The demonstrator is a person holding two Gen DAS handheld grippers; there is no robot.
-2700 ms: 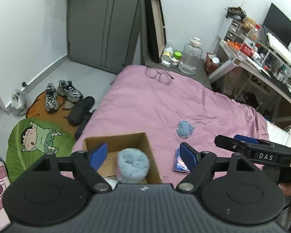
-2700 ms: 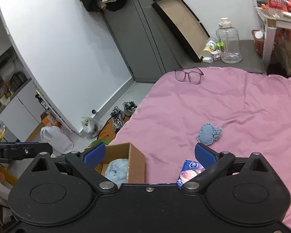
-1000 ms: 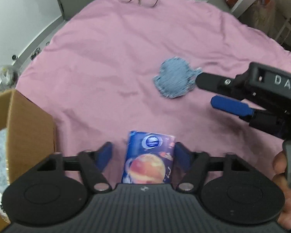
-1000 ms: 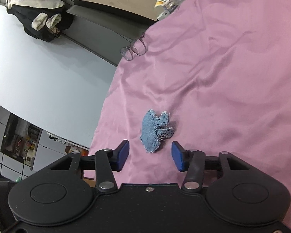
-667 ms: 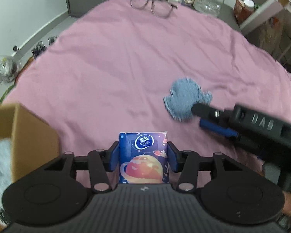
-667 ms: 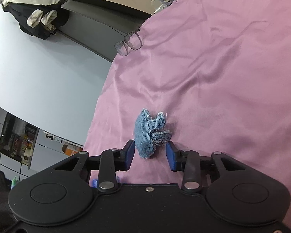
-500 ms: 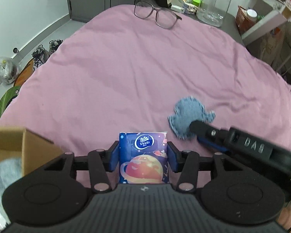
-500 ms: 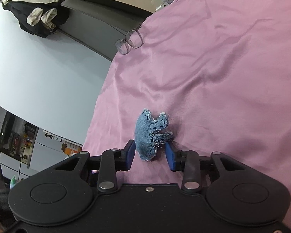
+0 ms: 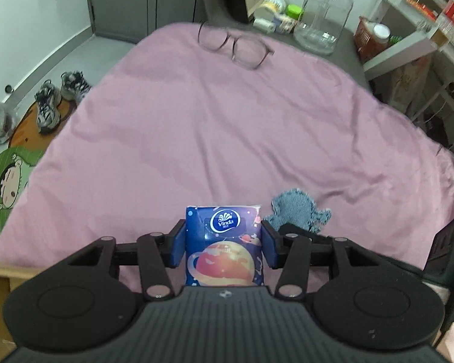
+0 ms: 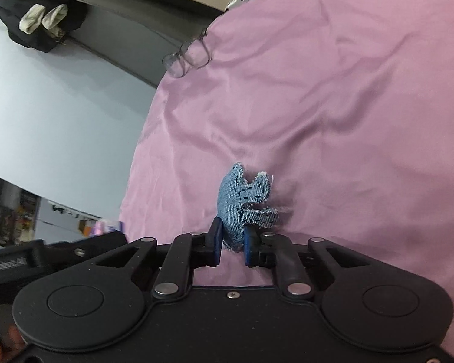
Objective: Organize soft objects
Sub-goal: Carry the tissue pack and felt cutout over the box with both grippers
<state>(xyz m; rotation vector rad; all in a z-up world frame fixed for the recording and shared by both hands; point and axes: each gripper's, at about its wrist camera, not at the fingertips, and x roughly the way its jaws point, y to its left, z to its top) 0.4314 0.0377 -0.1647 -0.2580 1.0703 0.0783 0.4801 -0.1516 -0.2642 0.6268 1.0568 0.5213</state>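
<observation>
In the left wrist view the left gripper (image 9: 224, 243) pinches a tissue pack (image 9: 224, 246) between its two blue pads (image 9: 178, 246), one pad flat against each long side, so the pack sits dead centre in front of the camera and is lifted clear of the pink bedspread (image 9: 196, 127). The pack's long axis runs from 6 o'clock to 12 o'clock, along the fingers, with its printed face (a white logo above an orange planet) turned up toward the lens and its top edge pointing to 12 o'clock. Just past the pack's top right corner, at about 2 o'clock from it, lies the denim patch (image 9: 298, 208), flat on the bedspread, with a black gripper tip touching its near edge. A pair of glasses (image 9: 234, 47) rests far off at 12 o'clock near the bed's far edge. In the right wrist view the right gripper (image 10: 230, 243) has just been closing and now squeezes the denim patch (image 10: 242, 204) between its pads; the cloth bunches up from the narrow gap, standing on edge. Its long axis runs from the pads toward 12 o'clock, and two frayed lobes stick out toward 1 and 3 o'clock.
</observation>
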